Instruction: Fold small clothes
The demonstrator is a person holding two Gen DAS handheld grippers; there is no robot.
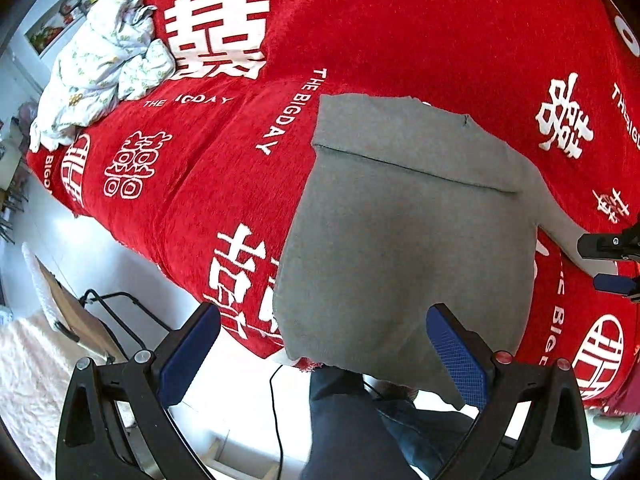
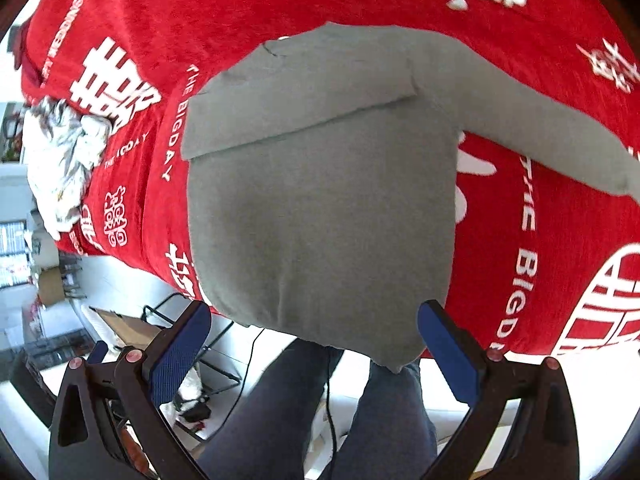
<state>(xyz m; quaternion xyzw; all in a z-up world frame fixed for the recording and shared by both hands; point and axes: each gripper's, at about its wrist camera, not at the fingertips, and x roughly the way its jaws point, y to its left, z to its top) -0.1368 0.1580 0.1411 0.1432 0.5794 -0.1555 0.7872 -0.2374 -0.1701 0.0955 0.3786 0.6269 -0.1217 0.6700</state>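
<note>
A grey long-sleeved top (image 1: 400, 232) lies flat on the red blanket, its hem hanging over the near table edge. One sleeve is folded across the chest, the other (image 2: 540, 120) stretches out to the right. The top also fills the middle of the right wrist view (image 2: 320, 200). My left gripper (image 1: 324, 356) is open and empty above the hem's left part. My right gripper (image 2: 316, 352) is open and empty above the hem. The right gripper's tip also shows at the right edge of the left wrist view (image 1: 612, 264).
A red blanket (image 1: 224, 184) with white characters covers the table. A crumpled white patterned garment (image 1: 100, 68) lies at the far left corner and shows in the right wrist view (image 2: 60, 160). The person's legs (image 2: 304, 412), a cable and a folding chair (image 1: 108, 320) are below the near edge.
</note>
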